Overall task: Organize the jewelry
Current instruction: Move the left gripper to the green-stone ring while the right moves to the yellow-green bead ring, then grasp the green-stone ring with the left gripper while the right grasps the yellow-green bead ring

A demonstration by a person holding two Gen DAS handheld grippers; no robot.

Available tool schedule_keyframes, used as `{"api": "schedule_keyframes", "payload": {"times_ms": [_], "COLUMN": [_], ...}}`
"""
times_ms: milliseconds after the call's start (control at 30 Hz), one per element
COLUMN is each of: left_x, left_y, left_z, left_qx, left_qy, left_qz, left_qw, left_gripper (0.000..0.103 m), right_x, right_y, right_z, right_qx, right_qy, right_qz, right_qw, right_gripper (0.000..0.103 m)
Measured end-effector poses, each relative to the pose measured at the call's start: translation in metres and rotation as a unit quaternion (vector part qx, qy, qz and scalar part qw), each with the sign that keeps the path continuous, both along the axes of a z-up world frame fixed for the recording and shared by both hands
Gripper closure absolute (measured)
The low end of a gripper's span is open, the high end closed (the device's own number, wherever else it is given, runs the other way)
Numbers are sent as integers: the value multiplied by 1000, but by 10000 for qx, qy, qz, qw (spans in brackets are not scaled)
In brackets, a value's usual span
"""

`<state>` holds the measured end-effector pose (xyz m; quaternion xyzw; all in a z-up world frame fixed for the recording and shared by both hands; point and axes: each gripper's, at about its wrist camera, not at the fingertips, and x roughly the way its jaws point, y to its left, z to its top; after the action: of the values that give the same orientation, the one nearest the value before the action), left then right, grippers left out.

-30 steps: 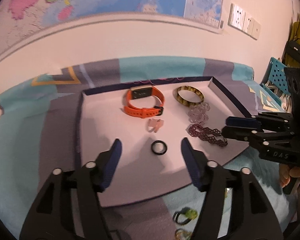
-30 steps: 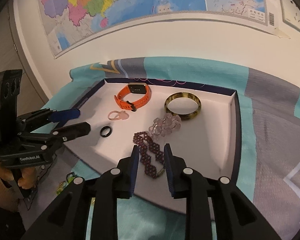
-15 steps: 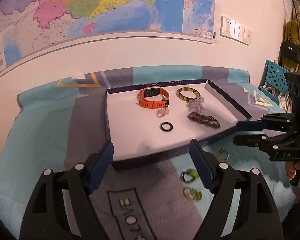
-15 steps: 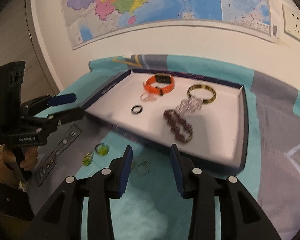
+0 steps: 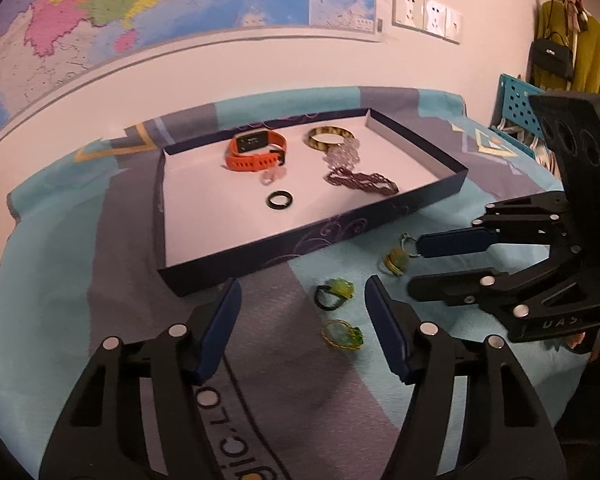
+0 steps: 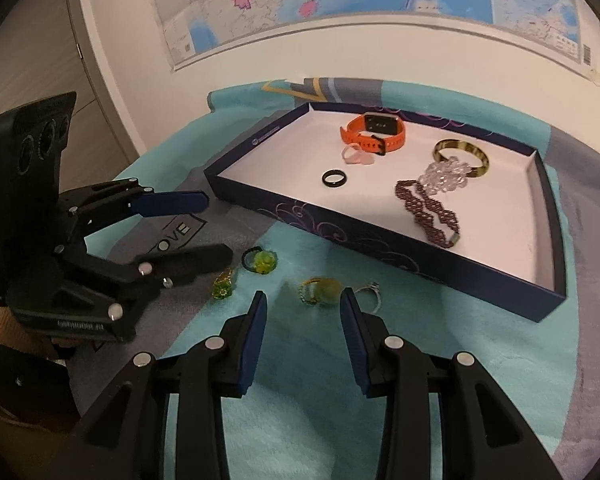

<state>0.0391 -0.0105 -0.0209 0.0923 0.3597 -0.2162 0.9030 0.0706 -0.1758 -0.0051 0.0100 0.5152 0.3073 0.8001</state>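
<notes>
Two empty grippers, left (image 5: 302,322) just narrowing and right (image 6: 302,326) half open, are hovering over rings (image 6: 320,291) beside the tray (image 6: 380,236).

Home room: wall map (image 5: 148,12), wall sockets (image 5: 426,20), handbag (image 5: 550,58) and yellow coat (image 5: 592,60) hanging, patterned cloth (image 5: 80,280) over desk.

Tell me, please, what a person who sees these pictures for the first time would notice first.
Probably the orange watch at the back of the white-floored tray, with a tortoiseshell bangle, a black ring and a dark beaded bracelet near it. Next, the small rings with green and yellow stones lying loose on the teal cloth before the tray, with the open, empty left gripper and right gripper over them.
</notes>
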Motion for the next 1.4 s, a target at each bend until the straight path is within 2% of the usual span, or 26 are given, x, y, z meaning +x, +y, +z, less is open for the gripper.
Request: {"api": "schedule_keyframes", "payload": {"times_ms": [233, 533, 800, 1067, 1400], "left_x": [4, 10, 19, 25, 21], "left_y": [-3, -8, -19, -26, -25], "left_z": [-4, -11, -16, -21, -17], "left_qx": [67, 111, 155, 229, 77], "left_qy": [121, 336, 500, 625, 602], "left_qz": [-11, -175, -321, -385, -326], "left_qw": [9999, 9992, 9981, 9970, 9976], "left_gripper": [50, 53, 56, 77, 80], "right_x": [11, 13, 9, 7, 8], "right_y": [7, 7, -6, -16, -23], "right_z": [-7, -10, -3, 6, 12], "right_qx": [-123, -280, -70, 57, 175], "right_qy": [91, 100, 89, 42, -20], "right_qz": [-32, -37, -150, -203, -265], "right_qw": [9999, 9996, 9998, 9998, 9995], "right_gripper": [68, 87, 89, 89, 89]}}
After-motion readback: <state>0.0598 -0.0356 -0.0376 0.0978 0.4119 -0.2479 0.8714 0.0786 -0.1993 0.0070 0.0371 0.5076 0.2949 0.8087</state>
